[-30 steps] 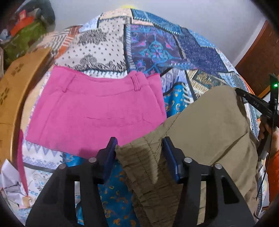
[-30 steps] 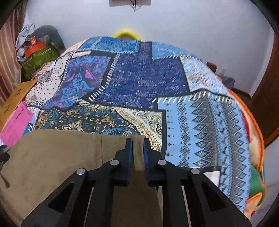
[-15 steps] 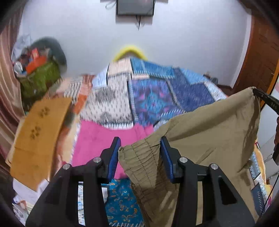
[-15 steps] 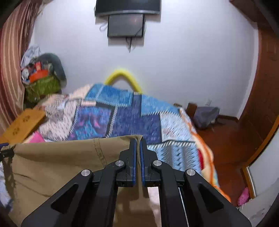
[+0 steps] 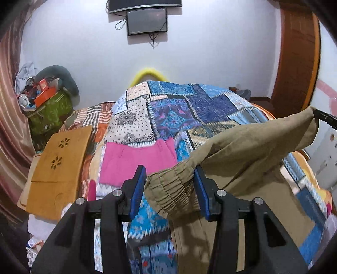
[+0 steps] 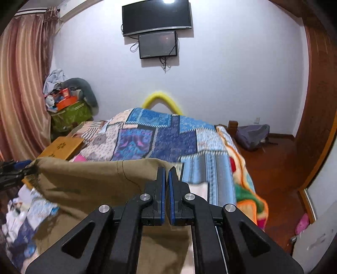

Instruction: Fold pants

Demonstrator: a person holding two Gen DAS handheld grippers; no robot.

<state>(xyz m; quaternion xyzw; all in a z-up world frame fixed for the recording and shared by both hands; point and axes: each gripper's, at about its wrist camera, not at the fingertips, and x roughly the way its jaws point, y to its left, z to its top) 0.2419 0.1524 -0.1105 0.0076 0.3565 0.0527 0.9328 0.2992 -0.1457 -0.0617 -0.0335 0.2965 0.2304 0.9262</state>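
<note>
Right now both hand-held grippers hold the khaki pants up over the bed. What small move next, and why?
Probably lower the khaki pants flat onto the patchwork bedspread, beside the pink garment. The left hand-held gripper holds the gathered waistband and the right hand-held gripper another edge, so the cloth hangs unfolded.

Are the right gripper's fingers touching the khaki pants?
Touching. In the right wrist view, the right gripper is shut on the top edge of the khaki pants, with cloth pinched between its pads.

I'm looking at a pale wall (image 6: 231, 69) carrying two dark screens (image 6: 157, 16), a striped pink curtain (image 6: 21, 84) hanging on the left, a patchwork-covered bed (image 6: 168, 139) and reddish wooden floor (image 6: 280, 168) lying right.
</note>
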